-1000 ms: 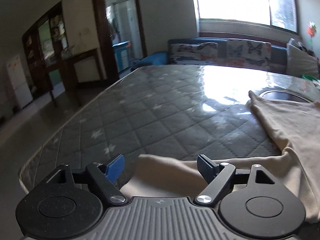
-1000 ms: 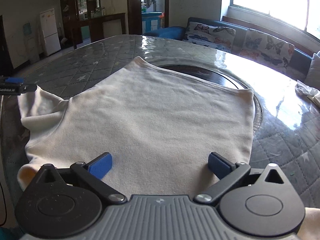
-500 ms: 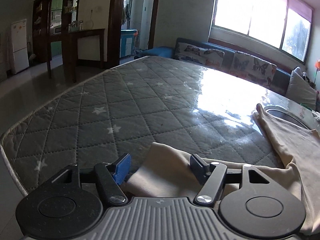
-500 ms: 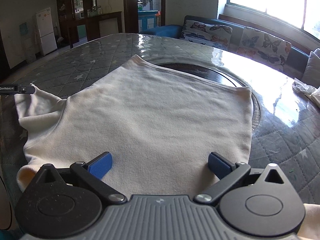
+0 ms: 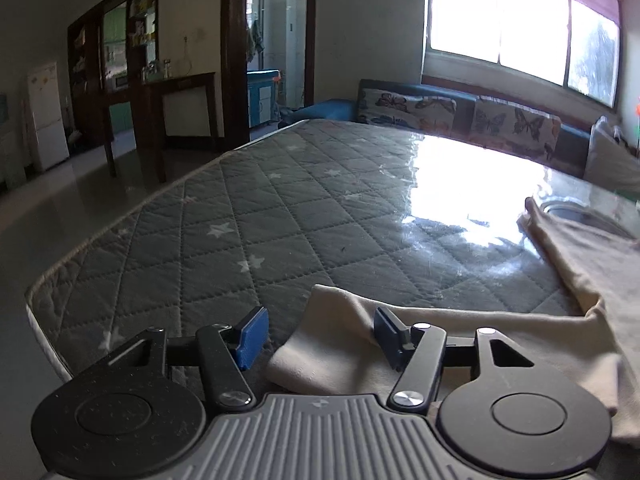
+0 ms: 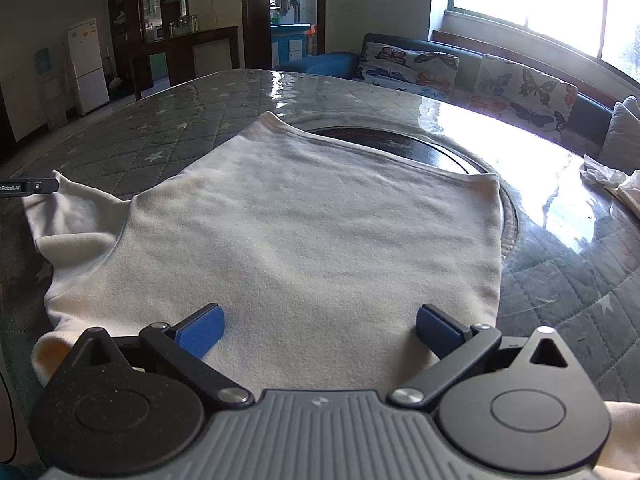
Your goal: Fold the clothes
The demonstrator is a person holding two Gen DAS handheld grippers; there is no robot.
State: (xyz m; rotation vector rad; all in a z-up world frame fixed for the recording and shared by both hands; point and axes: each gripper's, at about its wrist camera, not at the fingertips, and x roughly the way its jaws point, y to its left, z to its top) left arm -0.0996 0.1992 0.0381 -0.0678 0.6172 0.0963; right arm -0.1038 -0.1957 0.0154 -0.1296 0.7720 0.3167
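Observation:
A cream T-shirt (image 6: pixel 320 232) lies spread flat on the quilted grey table cover (image 6: pixel 168 144). In the right wrist view my right gripper (image 6: pixel 318 326) is open and low over the shirt's near edge, with the cloth between its blue pads. In the left wrist view my left gripper (image 5: pixel 320 334) is open around the end of the shirt's left sleeve (image 5: pixel 336 328), which lies between its pads. The left gripper's tip (image 6: pixel 28 188) shows at the far left of the right wrist view, by the sleeve.
The shirt's far hem lies over a dark round inset (image 6: pixel 384 140) in the table. The table's left edge (image 5: pixel 132 216) drops to the floor. A butterfly-print sofa (image 6: pixel 460 68) stands behind the table. White crumpled items (image 6: pixel 612 180) lie at the right.
My left gripper has narrowed a little around the sleeve end, and its view has swung. The right gripper has barely moved and stays open.

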